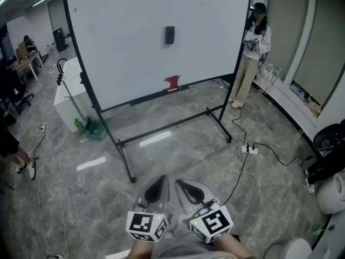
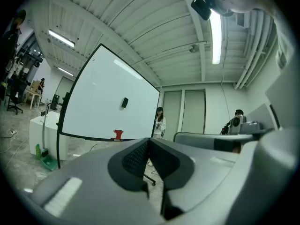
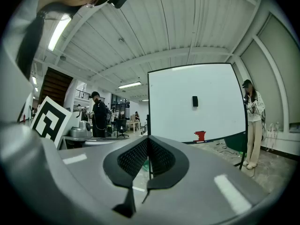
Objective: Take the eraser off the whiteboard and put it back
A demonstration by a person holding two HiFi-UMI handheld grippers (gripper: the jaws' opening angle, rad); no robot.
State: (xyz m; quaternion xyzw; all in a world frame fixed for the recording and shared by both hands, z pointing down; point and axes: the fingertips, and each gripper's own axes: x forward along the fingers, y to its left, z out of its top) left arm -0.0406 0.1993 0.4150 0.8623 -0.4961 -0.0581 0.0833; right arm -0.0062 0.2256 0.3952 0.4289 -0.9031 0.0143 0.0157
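Note:
A dark eraser (image 1: 169,35) sticks to the middle of the whiteboard (image 1: 129,42), which stands on a black wheeled frame a few steps ahead. The eraser shows small in the left gripper view (image 2: 124,102) and in the right gripper view (image 3: 195,101). A red object (image 1: 172,82) sits on the board's lower ledge. Both grippers are held low and close to my body, side by side, pointing level at the board. My left gripper (image 1: 160,183) is shut with nothing in it. My right gripper (image 1: 180,184) is shut and empty too.
A person (image 1: 250,53) stands beside the board's right edge. Cables and a power strip (image 1: 249,149) run over the grey floor at the right. A white cabinet (image 1: 70,101) and a green item (image 1: 89,127) stand left of the frame. Desks and people fill the far left.

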